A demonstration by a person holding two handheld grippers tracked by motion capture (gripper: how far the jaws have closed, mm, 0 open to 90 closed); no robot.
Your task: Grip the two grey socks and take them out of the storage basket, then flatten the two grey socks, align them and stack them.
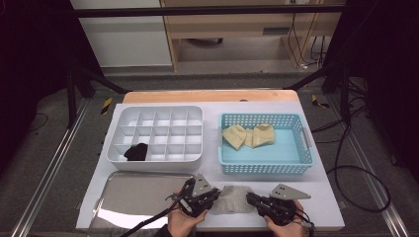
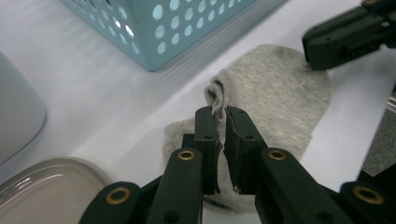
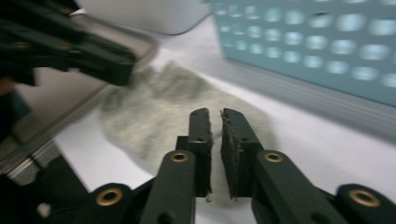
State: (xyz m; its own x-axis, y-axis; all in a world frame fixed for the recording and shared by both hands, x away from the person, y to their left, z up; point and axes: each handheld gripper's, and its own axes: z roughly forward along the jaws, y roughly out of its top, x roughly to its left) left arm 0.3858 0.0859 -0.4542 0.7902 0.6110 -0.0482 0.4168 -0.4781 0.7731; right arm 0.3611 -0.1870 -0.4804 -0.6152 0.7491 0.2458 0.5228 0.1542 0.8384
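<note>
Now the white table (image 1: 326, 187) holds the grey sock (image 1: 233, 199) near its front edge, before the blue basket (image 1: 265, 169). My left gripper (image 2: 221, 116) pinches its cuff; my right gripper (image 3: 215, 116) is slightly open, gripping nothing. I should lift slowly, keeping the pinch firm.

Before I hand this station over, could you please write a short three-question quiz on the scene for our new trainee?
1. True or false: the left tool pinches a fold of the grey sock.
2. What lies in the blue basket? A) a black sock B) cream socks C) nothing
3. Fill in: the black sock sits in a compartment of the white ___.

Key:
1. True; the sock's edge is between its jaws.
2. B; cream socks lie there.
3. Divided tray. The right tool, nearly closed, has nothing between its jaws.
</note>
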